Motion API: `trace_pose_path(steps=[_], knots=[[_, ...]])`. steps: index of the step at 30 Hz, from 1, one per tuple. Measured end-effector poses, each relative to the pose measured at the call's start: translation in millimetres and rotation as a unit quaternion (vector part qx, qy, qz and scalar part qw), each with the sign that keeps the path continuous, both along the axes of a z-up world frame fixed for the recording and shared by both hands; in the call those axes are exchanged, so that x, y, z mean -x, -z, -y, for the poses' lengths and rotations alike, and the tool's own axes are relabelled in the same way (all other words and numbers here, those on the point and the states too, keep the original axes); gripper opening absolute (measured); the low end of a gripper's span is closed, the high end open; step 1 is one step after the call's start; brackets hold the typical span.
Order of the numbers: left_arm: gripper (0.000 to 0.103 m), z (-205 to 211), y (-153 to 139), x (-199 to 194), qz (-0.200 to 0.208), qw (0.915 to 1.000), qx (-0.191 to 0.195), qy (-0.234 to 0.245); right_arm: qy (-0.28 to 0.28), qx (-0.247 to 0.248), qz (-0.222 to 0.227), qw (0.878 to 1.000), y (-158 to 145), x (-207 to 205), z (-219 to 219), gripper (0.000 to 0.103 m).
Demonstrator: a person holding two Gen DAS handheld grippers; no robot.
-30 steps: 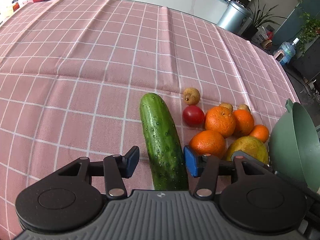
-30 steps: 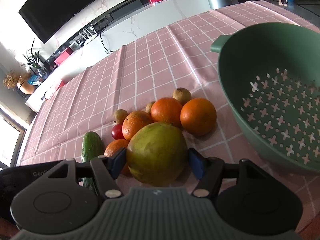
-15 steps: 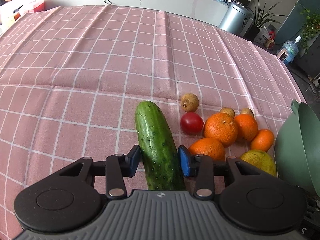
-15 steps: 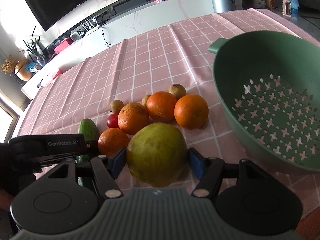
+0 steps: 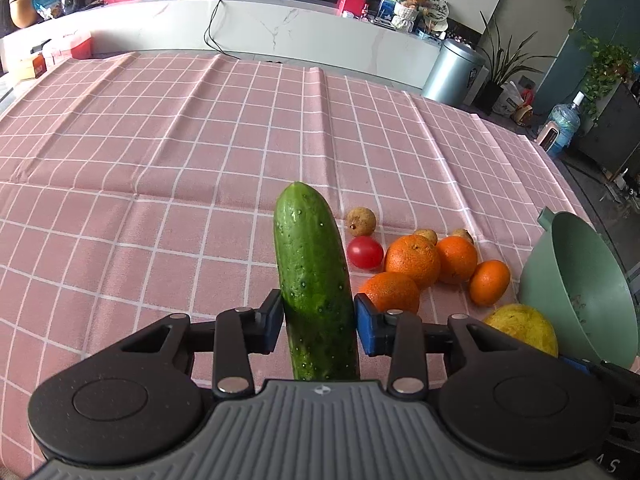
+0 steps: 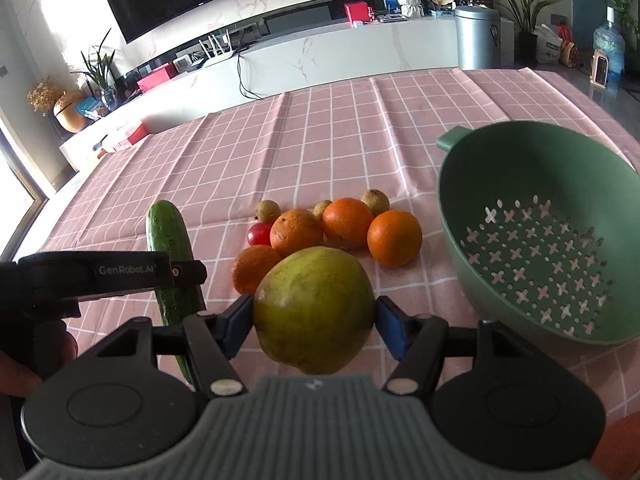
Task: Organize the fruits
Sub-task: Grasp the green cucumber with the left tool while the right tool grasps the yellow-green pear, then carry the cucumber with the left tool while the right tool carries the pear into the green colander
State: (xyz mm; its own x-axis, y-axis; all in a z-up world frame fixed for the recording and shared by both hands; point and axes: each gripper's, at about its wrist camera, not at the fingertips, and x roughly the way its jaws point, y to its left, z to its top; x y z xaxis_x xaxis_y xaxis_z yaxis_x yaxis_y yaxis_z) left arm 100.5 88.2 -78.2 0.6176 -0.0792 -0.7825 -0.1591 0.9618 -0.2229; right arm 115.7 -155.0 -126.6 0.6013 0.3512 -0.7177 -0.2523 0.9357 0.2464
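My left gripper is shut on a green cucumber and holds it lifted, tip pointing away; it also shows in the right wrist view. My right gripper is shut on a large yellow-green mango, held above the cloth; the mango also shows in the left wrist view. Several oranges, a red tomato and small brown fruits lie clustered on the pink checked cloth. A green colander stands to their right, with nothing in it.
The pink checked tablecloth covers the table, creased in folds. The table's right edge runs past the colander. A white counter and a metal bin stand beyond the far edge.
My left gripper closed on the cucumber and lifted it off the cloth. My right gripper rose with the mango held between its fingers.
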Motion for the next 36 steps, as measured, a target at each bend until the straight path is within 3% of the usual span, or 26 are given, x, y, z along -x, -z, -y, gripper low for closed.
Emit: trace_pose_path(steps=[12,21,26,36], knots=[[0.041,26.5,-67.1,46.3,0.096,0.9948,-0.012,0.031,-0.004,-0.015,0.075,0.997,-41.6,37.7,28.9,0.063],[0.041,90.0,-124.1,24.4,0.154,0.9794,0.015,0.129,0.011,0.011,0.118,0.993,-82.7,28.3,83.0,0.063],[0.041,129.5,-121.7,-7.9,0.150,0.9746,0.017,0.166,0.020,0.045,0.107,0.993,-85.5,9.7,113.0,0.063],[0.041,166.5,-71.9,-51.3,0.066,0.9766,0.029,0.202,-0.028,0.113,0.057,0.992,-48.3,-37.0,136.1,0.063]])
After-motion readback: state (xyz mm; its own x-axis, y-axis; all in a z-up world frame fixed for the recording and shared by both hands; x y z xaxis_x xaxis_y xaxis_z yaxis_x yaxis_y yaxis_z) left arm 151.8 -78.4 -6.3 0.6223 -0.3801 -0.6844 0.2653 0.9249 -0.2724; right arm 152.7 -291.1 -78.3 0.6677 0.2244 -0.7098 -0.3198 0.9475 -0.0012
